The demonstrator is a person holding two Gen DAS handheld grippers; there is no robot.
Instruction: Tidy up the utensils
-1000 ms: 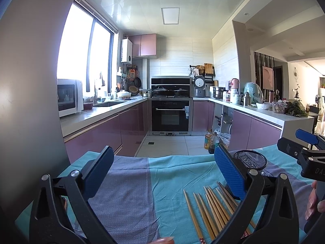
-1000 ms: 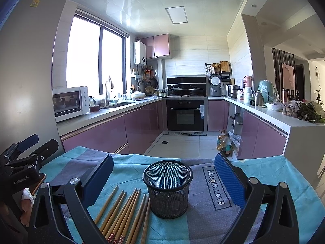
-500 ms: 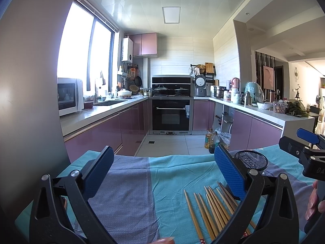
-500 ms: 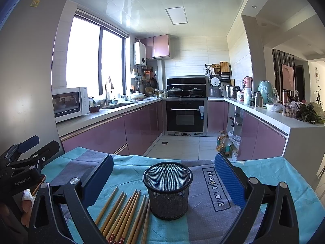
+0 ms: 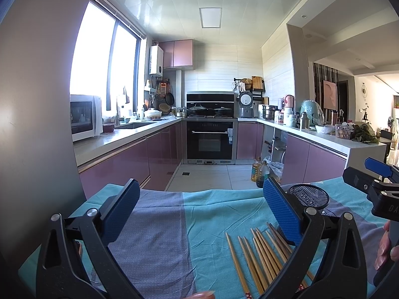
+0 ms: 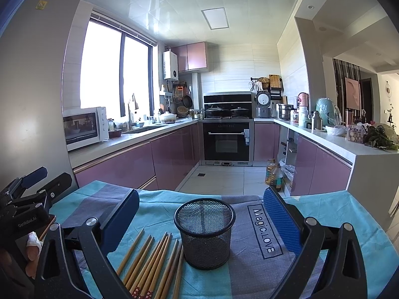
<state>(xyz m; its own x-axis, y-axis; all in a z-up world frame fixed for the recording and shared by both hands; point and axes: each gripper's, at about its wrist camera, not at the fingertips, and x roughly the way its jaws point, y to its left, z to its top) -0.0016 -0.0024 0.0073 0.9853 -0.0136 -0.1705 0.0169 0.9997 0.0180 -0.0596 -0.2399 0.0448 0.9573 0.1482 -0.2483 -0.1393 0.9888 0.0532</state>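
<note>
Several wooden chopsticks (image 6: 152, 261) lie side by side on the teal and grey cloth (image 6: 249, 274), just left of an upright black mesh cup (image 6: 204, 231). My right gripper (image 6: 201, 220) hovers open above the table with the cup between its blue pads, not touching it. In the left wrist view the chopsticks (image 5: 259, 256) lie at the lower right and the mesh cup (image 5: 308, 195) shows behind the right pad. My left gripper (image 5: 201, 211) is open and empty over bare cloth (image 5: 159, 236), left of the chopsticks.
The table's far edge drops to a tiled kitchen floor (image 6: 219, 179). Purple cabinets (image 6: 129, 167) and an oven (image 6: 226, 139) stand beyond. Oil bottles (image 6: 273, 174) sit on the floor at the right. A hand (image 5: 385, 249) holds the other gripper at the right edge.
</note>
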